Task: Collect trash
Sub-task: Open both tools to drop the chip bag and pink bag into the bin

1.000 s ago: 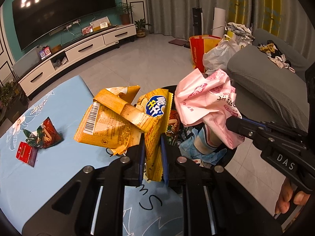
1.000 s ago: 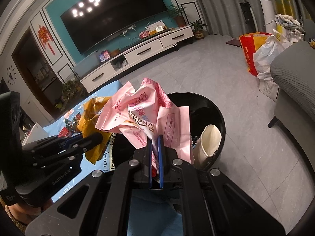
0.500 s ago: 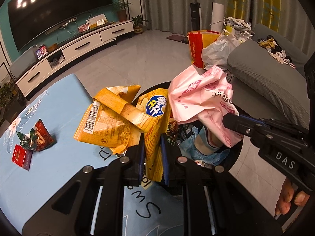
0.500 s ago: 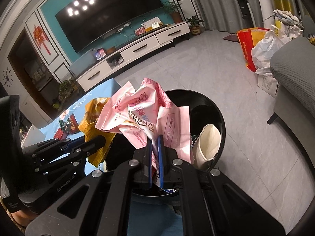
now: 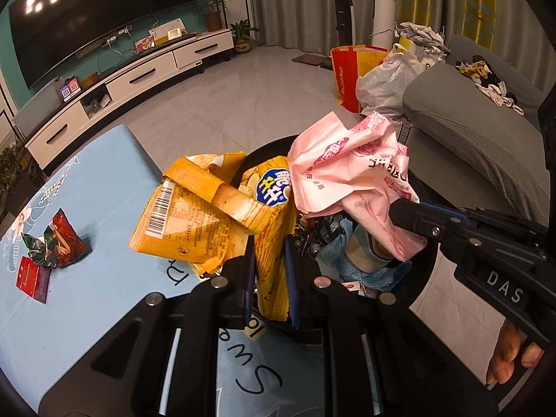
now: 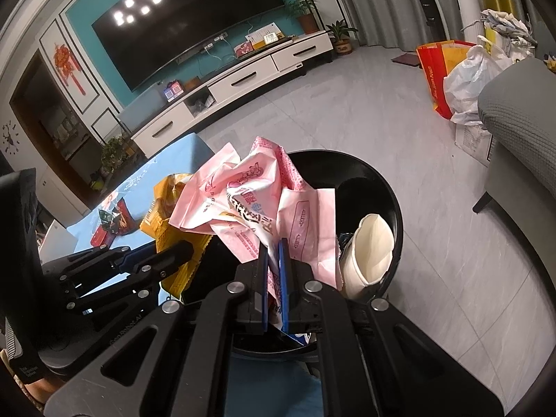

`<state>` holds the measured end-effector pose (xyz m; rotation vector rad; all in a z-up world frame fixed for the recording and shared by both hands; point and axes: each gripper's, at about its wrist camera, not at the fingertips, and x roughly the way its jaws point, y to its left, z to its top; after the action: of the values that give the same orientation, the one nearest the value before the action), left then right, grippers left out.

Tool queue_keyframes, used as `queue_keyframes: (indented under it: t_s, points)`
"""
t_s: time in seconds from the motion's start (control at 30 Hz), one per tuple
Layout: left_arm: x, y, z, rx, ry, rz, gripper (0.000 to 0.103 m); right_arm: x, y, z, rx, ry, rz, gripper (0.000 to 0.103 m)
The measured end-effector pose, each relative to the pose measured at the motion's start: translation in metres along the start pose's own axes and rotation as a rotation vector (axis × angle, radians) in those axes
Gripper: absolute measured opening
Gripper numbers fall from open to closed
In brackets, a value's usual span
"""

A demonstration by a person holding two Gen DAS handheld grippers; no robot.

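The left tongs (image 5: 269, 260) are clamped narrowly on a yellow chip bag (image 5: 205, 222), which hangs at centre frame in the left wrist view, half over the blue desk (image 5: 87, 312) and half over the near rim of the black bin (image 6: 368, 180). The right tongs (image 6: 274, 267) are squeezed fully together on a crumpled pink wrapper (image 6: 257, 201), held above the bin's opening, in the middle of the right wrist view. A paper cup (image 6: 371, 246) and other rubbish already lie inside the bin.

The step in hand looks like dropping both pieces in. To do it well, the pink wrapper can probably go first, since it already sits over the opening. The chip bag likely needs carrying further toward the bin's centre before the tongs part (its loose left flap overhangs the desk and could catch the rim or fall outside). More litter, a red packet (image 5: 31, 276) and a dark red wrapper (image 5: 60, 243), waits at the left of the desk.
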<state>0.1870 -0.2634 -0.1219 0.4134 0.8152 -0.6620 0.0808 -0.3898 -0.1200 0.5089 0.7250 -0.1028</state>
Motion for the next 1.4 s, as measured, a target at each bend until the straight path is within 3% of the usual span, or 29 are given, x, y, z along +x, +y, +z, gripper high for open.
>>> queue_keyframes:
  t_s: [0.63,0.8,0.9,1.17,1.33,1.4]
  points:
    - [0.008,-0.006,0.004,0.008,0.016,-0.007,0.024,0.005,-0.005,-0.003,0.015,0.015,0.012,0.008]
    - [0.008,-0.007,0.004,0.007,0.01,-0.005,0.027,0.002,-0.008,-0.001,0.032,0.011,0.018,0.033]
    - [0.007,-0.007,0.003,0.003,0.006,-0.004,0.032,-0.001,-0.009,0.001,0.038,0.0,0.02,0.039]
    - [-0.003,-0.004,0.002,-0.006,-0.011,0.001,0.053,-0.011,-0.011,0.004,0.046,-0.02,0.011,0.044]
    - [-0.017,-0.001,0.0,-0.017,-0.035,0.012,0.069,-0.027,-0.009,0.003,0.04,-0.043,-0.01,0.059]
    - [-0.024,-0.001,-0.001,-0.024,-0.047,0.017,0.075,-0.033,-0.009,0.001,0.035,-0.05,-0.028,0.07]
